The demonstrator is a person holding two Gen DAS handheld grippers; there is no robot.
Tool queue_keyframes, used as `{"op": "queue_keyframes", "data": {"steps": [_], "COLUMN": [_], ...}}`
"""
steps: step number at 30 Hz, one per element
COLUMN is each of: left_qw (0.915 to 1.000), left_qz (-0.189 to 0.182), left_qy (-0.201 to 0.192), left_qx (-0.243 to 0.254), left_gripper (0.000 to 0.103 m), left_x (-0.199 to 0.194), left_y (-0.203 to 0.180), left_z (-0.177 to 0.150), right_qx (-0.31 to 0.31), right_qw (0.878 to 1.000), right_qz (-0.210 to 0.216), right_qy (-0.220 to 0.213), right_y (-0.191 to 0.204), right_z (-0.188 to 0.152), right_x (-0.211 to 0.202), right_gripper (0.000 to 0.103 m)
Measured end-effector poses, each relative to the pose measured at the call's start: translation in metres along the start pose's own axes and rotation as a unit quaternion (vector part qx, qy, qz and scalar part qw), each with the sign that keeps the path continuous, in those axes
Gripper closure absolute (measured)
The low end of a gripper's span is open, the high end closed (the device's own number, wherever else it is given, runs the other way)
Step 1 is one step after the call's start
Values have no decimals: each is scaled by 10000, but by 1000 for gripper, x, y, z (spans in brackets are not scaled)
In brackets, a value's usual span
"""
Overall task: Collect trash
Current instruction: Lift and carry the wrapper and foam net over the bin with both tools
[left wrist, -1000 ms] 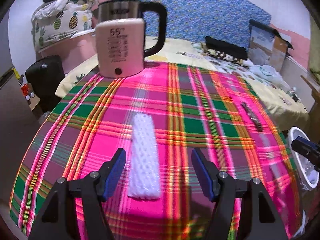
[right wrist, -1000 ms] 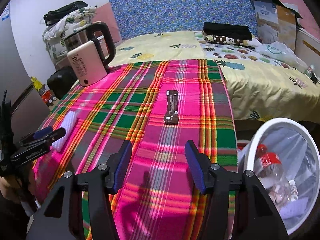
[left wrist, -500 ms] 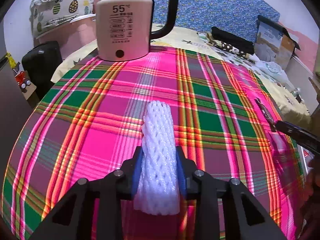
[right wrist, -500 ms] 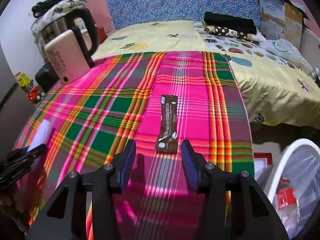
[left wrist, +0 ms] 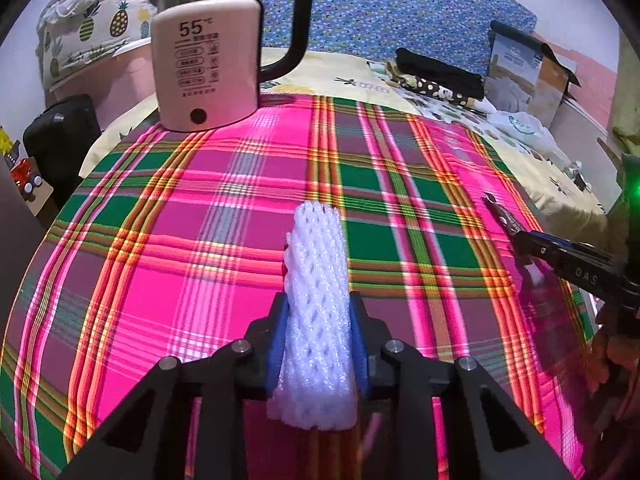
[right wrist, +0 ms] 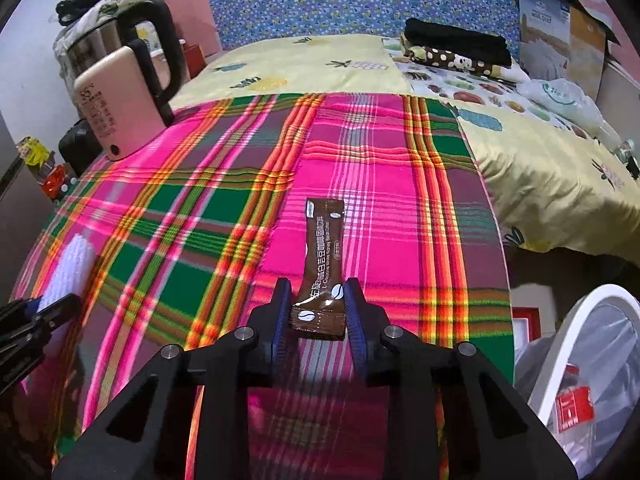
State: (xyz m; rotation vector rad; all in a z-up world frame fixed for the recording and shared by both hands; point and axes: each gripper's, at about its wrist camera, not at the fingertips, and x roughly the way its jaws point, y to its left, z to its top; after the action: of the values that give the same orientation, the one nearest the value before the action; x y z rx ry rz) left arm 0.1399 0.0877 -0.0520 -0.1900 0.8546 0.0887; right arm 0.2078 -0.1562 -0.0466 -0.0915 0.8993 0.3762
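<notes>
My left gripper (left wrist: 318,328) is shut on a white foam net sleeve (left wrist: 318,300) that lies lengthwise on the plaid tablecloth (left wrist: 200,220). My right gripper (right wrist: 318,312) has its blue pads against the near end of a brown coffee sachet (right wrist: 322,264) on the cloth. The sleeve also shows in the right wrist view (right wrist: 72,268), at the far left with the left gripper (right wrist: 36,320). The right gripper shows at the right edge of the left wrist view (left wrist: 560,252). A white trash bin (right wrist: 592,320) with a clear liner stands off the table's right edge.
A pink electric kettle (left wrist: 206,64) stands at the table's far left corner. A bed with yellow pineapple bedding (right wrist: 320,68) lies behind the table, with folded dark clothes (right wrist: 456,44) and a cardboard box (right wrist: 560,20) on it. The bin holds a plastic bottle (right wrist: 576,404).
The left gripper closed on the foam sleeve and moved forward. The right gripper moved forward to the coffee sachet and its jaws narrowed around its near end.
</notes>
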Motion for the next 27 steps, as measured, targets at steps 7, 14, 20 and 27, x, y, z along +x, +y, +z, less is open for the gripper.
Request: {"op": "queue_keyframes", "data": {"steps": [7,14,20,27], "left_qw": [9998,9988,9970,9946], "left_qz": [-109,-288,-516,-740], "left_qy": [-69,-153,-196,-199], "left_qx": [167,361,551,702], "left_gripper": [74,74,74,74], "left_x": [-14,-33,-47,-57], "left_y": [-20,-45,-67,-88], "left_z": [-5,-12,-18,-25], "right_qx": [40,175,313,496], "right_qw": [9997,9990,9982,9969], "right_qz": [187,265,285,263], "right_qy": [-177,-310,-435,-546], "right_y": [2,-4,-12,-21], "right_z": [-15,-32,-46,-60], "right_x": [-31,-56,-78,-92], "right_gripper": [75,75,75,75]}}
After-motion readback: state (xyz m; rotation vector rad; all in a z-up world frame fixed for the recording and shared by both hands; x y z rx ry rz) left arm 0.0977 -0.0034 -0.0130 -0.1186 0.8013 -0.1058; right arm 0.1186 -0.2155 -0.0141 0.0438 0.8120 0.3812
